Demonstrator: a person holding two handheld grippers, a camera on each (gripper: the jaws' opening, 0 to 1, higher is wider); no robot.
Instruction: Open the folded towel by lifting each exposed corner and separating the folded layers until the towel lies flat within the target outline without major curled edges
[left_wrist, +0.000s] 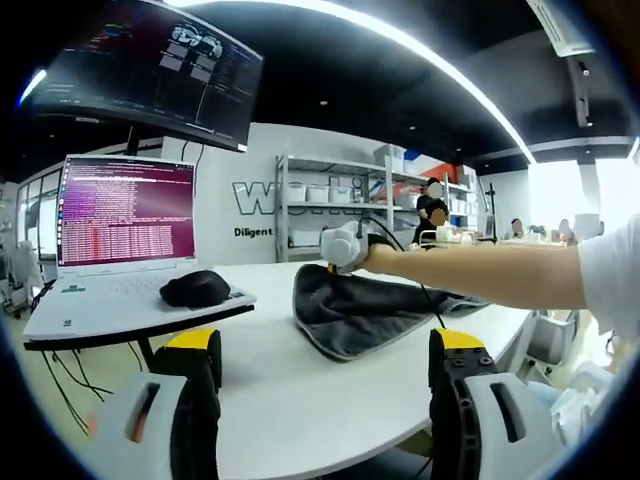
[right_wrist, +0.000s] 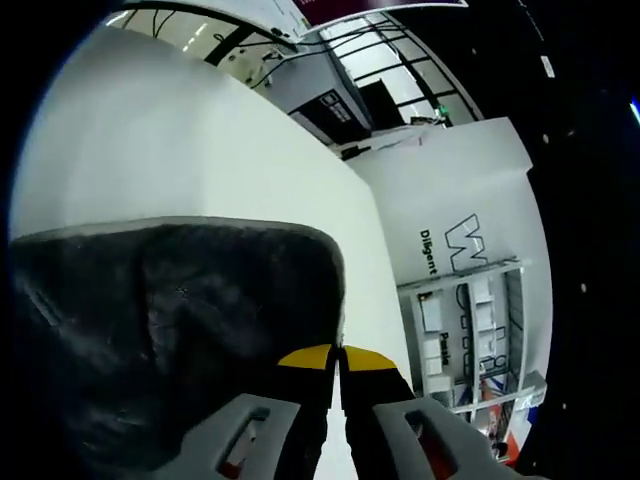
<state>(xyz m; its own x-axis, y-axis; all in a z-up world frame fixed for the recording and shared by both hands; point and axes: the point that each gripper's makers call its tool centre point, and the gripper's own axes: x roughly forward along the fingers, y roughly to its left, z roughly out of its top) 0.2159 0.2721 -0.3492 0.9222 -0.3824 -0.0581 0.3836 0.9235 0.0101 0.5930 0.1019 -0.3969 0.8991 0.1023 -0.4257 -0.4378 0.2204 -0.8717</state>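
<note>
White and broad, the bench (left_wrist: 300, 390) sits in a workshop with shelving (left_wrist: 335, 200) along the back wall. In the left gripper view the left gripper (left_wrist: 325, 400) hovers over the near edge of the bench, its yellow-tipped fingers (left_wrist: 195, 345) set wide apart with nothing between them. In the right gripper view the right gripper (right_wrist: 337, 372) has its fingers (right_wrist: 305, 362) pressed together, right at the edge of the dark grey towel (right_wrist: 170, 330); whether they pinch any cloth I cannot tell. From the left gripper view the towel (left_wrist: 360, 310) lies near the middle of the bench, partly folded, with a person's arm (left_wrist: 480, 275) reaching over it. A laptop (left_wrist: 120, 250) carrying a black mouse (left_wrist: 195, 288) stands at the left edge.
</note>
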